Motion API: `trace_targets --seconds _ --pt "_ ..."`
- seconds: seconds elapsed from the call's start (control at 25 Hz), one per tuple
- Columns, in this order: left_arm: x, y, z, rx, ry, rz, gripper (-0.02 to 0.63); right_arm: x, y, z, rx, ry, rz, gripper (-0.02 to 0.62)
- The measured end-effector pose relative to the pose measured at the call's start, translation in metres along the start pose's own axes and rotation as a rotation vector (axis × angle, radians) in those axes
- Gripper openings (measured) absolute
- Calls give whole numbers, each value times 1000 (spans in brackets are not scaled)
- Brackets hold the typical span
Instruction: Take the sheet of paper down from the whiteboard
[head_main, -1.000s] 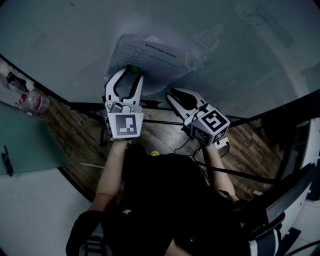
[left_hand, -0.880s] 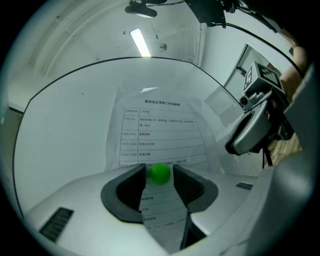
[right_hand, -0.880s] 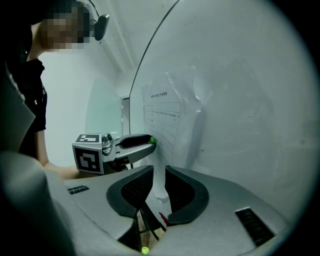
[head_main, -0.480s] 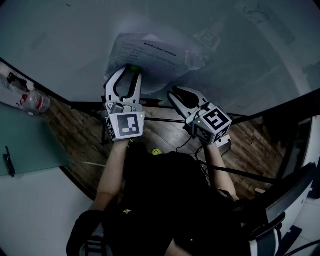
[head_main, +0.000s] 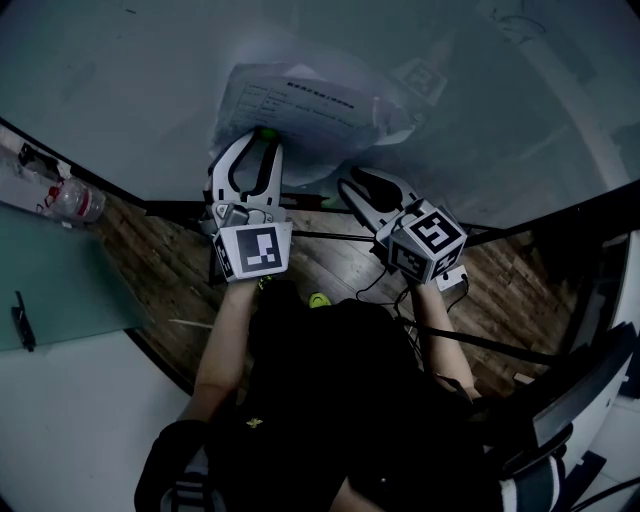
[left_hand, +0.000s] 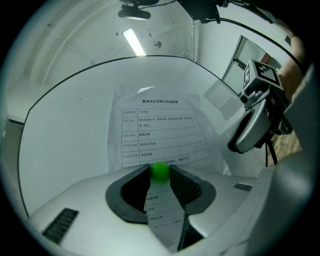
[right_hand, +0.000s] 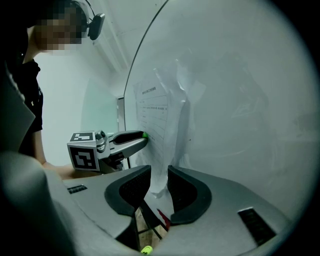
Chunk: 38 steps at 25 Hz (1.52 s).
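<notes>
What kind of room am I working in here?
Probably an office or meeting room. A large whiteboard carries a printed sheet of paper, apparently pinned by a green magnet. A strip light runs overhead, and the floor is wood-patterned.

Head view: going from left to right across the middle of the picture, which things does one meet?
First the plastic bottle → left tongs, just closing, with the green magnet between them → right tongs, just opening, with the lower corner of the sheet of paper between them.
</notes>
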<state>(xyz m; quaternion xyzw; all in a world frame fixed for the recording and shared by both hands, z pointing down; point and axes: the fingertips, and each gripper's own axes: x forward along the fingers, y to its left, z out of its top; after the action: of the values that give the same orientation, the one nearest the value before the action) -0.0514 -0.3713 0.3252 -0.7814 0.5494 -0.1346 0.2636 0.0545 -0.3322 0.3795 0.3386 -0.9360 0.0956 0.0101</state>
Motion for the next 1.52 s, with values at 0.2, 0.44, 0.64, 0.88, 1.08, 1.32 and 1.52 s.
trace_targets --seconds 0.2,0.44,0.64,0.88,1.08,1.32,1.52 --pt "-1 0 0 -3 10 -7 144 2 -6 -2 34 -6 -9 123" --pt "-1 0 0 -12 10 -8 144 3 -14 6 42 -33 -19 129" --pt "0 1 0 -8 4 -10 143 8 -14 11 43 -47 7 129" --pt "-1 0 1 -13 1 -17 143 15 -5 16 34 -66 42 129" --pt "-2 0 0 -21 -3 -16 143 17 1 27 46 -126 87 129" --pt "-2 0 1 -30 0 -16 143 22 7 31 34 -136 114 129" --pt "-3 0 2 -29 0 -20 143 25 9 35 9 -144 115 117"
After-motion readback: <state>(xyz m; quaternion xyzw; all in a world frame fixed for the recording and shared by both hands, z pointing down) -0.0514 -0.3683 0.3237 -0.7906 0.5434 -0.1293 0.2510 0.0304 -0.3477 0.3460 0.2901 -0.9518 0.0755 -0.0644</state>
